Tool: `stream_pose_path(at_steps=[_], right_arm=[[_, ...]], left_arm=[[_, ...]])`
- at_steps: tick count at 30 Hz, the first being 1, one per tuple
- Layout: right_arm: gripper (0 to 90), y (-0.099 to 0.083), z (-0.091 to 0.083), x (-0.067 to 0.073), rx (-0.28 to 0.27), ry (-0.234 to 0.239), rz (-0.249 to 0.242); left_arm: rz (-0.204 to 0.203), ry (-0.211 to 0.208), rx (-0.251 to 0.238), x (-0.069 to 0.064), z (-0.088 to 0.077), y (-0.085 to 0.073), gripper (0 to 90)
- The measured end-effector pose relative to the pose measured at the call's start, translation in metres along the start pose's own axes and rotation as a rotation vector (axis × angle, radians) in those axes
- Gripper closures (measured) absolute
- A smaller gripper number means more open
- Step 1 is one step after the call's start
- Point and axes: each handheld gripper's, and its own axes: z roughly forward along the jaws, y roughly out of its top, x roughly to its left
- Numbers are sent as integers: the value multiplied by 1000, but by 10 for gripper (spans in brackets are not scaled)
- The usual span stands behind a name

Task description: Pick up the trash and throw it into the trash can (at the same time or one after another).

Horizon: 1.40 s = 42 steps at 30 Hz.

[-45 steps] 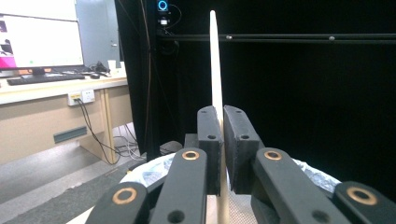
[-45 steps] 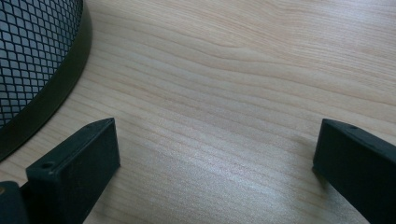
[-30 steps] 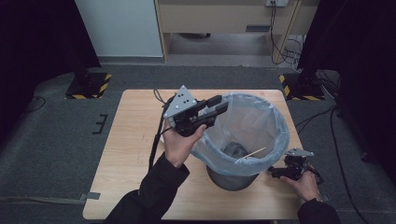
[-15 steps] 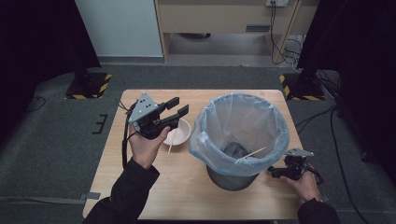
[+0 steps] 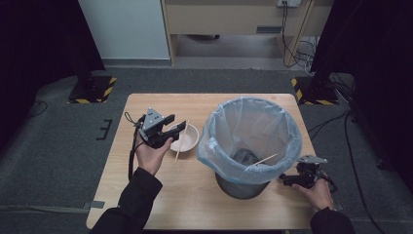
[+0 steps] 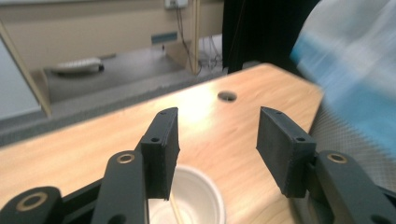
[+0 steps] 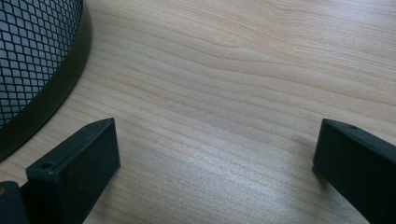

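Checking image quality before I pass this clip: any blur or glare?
Left gripper view: the blue plastic bin liner is smeared, the pale wooden table blurry with a bright glare patch. Right gripper view: sharp wood grain, soft sheen. High view: evenly lit, dark surroundings.

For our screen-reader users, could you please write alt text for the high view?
A left gripper, jaws open, hovers over a white bowl holding a chopstick, beside a bag-lined bin on a wooden table.

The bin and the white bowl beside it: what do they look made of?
Bin: dark metal mesh, judging by the diamond lattice and solid base ring, lined with a thin translucent bluish plastic bag. Bowl: smooth, matte white, probably disposable plastic or foam; a thin, wooden-looking stick rests across it.
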Motion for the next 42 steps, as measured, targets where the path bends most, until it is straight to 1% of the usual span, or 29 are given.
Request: stream_pose_path(at_steps=[3,8,9,13,19,20,22,24,30,35,38,42], right_arm=[[7,0,0,0,0,0,0],[7,0,0,0,-1,-1,1],[7,0,0,0,0,0,0],[7,0,0,0,0,0,0],[7,0,0,0,0,0,0],[7,0,0,0,0,0,0],[7,0,0,0,0,0,0],[7,0,0,0,0,0,0],[7,0,0,0,0,0,0],[7,0,0,0,0,0,0],[7,0,0,0,0,0,0],[7,0,0,0,0,0,0]], left_arm=[[1,21,42,4,10,-11,484],[-19,39,103,10,28,-29,484],[-17,44,114,11,31,-32,485],[2,61,161,14,40,-43,485],[-13,74,216,20,51,-57,489],[-21,76,216,20,53,-58,489],[-26,73,238,21,57,-62,497],[-34,68,248,21,61,-66,511],[-36,61,287,19,69,-73,552],[-45,62,314,20,73,-78,603],[-45,61,328,21,74,-79,657],[-54,66,340,22,75,-81,705]])
